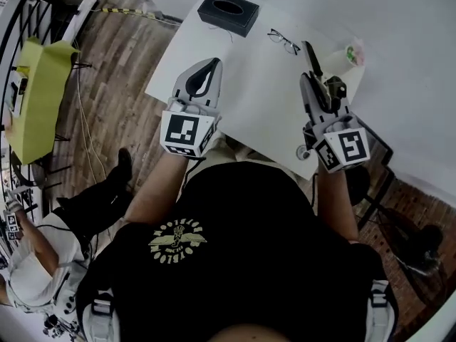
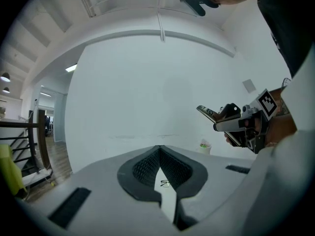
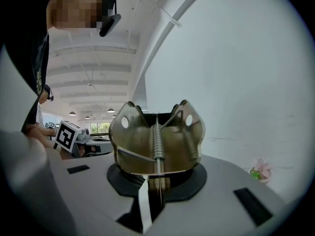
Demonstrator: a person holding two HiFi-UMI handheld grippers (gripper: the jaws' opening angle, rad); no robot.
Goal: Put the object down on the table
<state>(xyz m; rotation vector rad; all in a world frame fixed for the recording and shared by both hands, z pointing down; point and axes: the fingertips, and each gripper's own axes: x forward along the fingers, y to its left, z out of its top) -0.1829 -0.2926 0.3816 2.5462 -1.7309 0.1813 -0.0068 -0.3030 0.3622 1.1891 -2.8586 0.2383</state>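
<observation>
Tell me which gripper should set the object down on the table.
Right. The right gripper has its jaws clamped on the metal spring clip, above the white table. The left gripper is shut, with nothing between its jaws.

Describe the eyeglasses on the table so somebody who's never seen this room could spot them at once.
Find the white table, then the black tissue box at its far end. The eyeglasses lie flat just right of that box, before the small cup. They are the only thin, dark wire shape there; the box is a solid block.
</observation>
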